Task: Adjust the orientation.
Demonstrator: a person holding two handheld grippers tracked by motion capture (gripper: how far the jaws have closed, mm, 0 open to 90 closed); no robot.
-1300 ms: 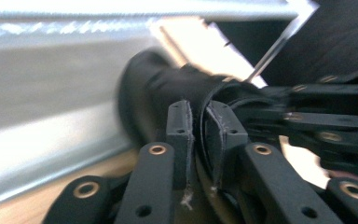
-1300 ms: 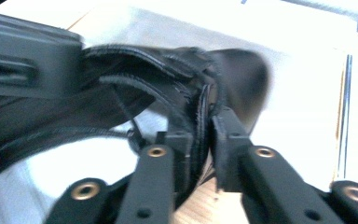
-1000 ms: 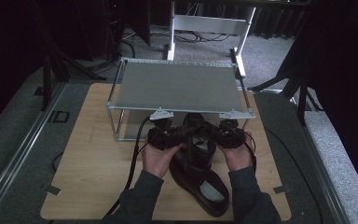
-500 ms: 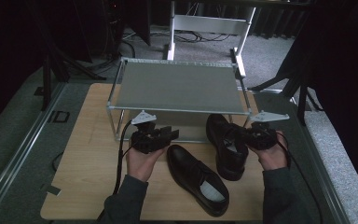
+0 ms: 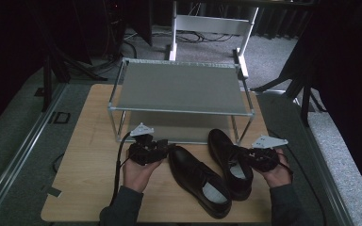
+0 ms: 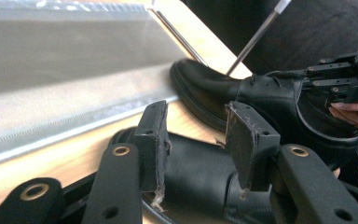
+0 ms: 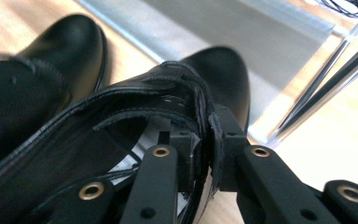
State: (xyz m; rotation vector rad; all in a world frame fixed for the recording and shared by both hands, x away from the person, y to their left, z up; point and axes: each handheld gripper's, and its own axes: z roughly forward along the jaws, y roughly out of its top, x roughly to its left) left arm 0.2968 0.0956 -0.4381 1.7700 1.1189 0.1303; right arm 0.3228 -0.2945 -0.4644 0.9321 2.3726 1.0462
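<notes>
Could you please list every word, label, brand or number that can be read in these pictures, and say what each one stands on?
None can be read.
Pale insole of the nearer shoe: bare, no legible print.
Insole of the shoe pinched at its side wall by the right gripper: too dark to tell.
Shoe rack and wooden board: no lettering shows.
Left gripper pads: no marking.

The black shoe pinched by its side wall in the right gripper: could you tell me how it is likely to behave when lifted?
The black shoe would probably hang nose-down, since the right gripper clamps only its collar edge, near the heel. That wall looks thin and already buckles between the pads, so it may flex. The glossy leather could slip.
</notes>
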